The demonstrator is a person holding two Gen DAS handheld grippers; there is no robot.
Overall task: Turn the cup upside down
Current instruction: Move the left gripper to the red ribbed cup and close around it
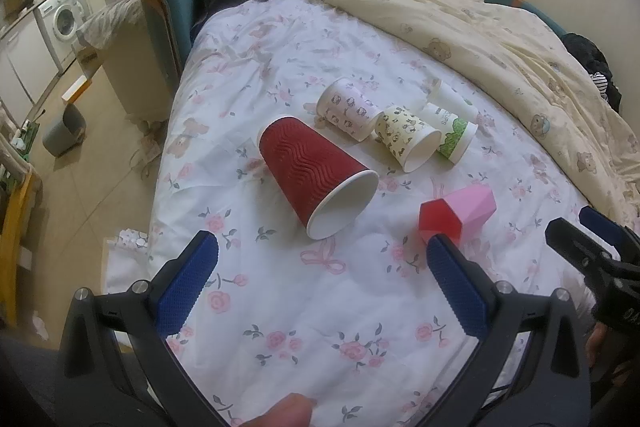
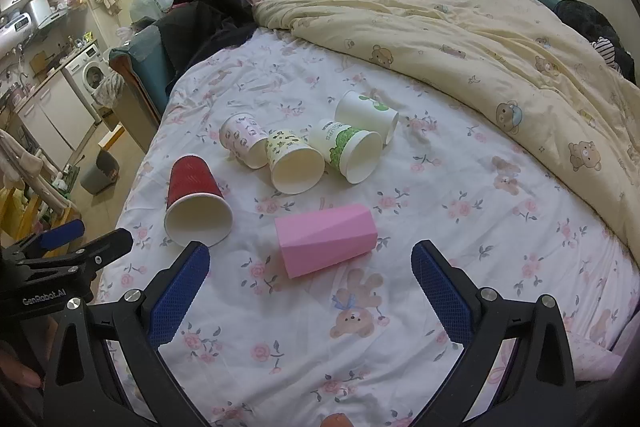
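Several cups lie on their sides on the floral bed sheet (image 1: 304,307). A red ribbed paper cup (image 1: 312,171) (image 2: 194,195) lies with its mouth toward me. A pink faceted cup (image 2: 326,239) (image 1: 460,213) lies beside it. Behind are a pink-print paper cup (image 1: 348,109) (image 2: 244,139), a yellow-print cup (image 1: 408,137) (image 2: 294,165), a green-print cup (image 1: 452,137) (image 2: 352,153) and a white cup (image 2: 368,113). My left gripper (image 1: 320,255) is open, just short of the red cup. My right gripper (image 2: 310,263) is open, its fingers either side of the pink cup's near end.
A cream bear-print duvet (image 2: 480,39) is bunched along the back and right of the bed. Dark clothes (image 2: 208,15) are piled at the far left corner. The bed's left edge drops to the floor, with a grey bin (image 1: 64,131) and a washing machine (image 1: 64,15).
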